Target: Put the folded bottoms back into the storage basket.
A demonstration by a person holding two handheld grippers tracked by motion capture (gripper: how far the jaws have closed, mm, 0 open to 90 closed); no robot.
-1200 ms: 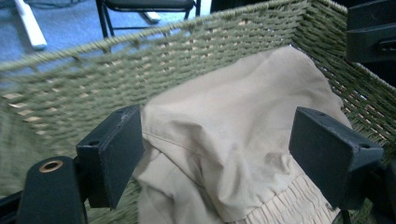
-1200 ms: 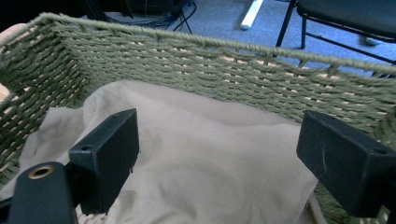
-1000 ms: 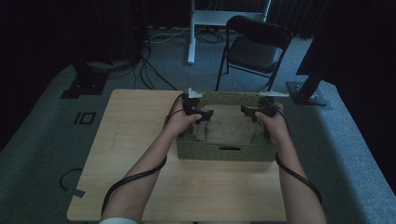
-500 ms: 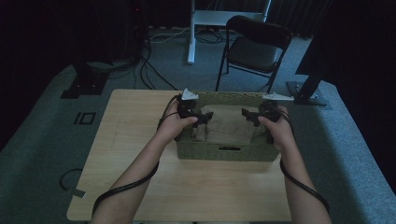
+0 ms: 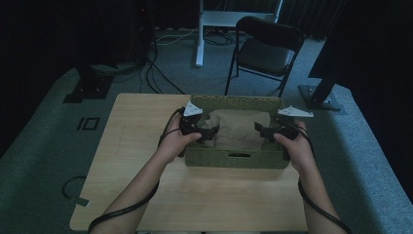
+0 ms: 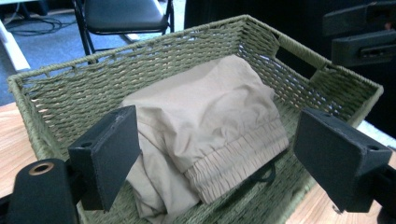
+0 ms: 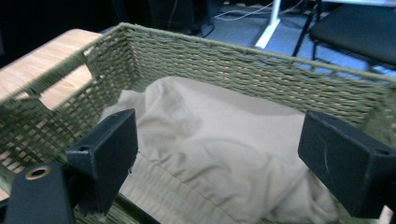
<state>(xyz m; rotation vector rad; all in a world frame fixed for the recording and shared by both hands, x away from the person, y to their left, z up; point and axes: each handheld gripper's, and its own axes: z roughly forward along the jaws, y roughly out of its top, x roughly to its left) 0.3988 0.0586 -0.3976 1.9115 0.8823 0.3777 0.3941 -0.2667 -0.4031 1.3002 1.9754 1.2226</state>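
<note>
A wooden bench (image 5: 146,146) carried a green woven basket (image 5: 234,158). Inside it lay folded beige trousers (image 6: 210,126), filling the floor. The left claw (image 5: 210,134) and right claw (image 5: 260,130) hung over opposite ends, jaws spread, gripping nothing.

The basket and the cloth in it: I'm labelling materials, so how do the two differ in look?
The basket is olive green, the cloth pale beige. The basket is stiff woven cord with upright walls and handle slots; the cloth is soft and smooth, folded and creased, with a gathered elastic band along one edge. The basket stands on the wooden table; the cloth lies inside it, below the rim. Both are dull and without pattern.
</note>
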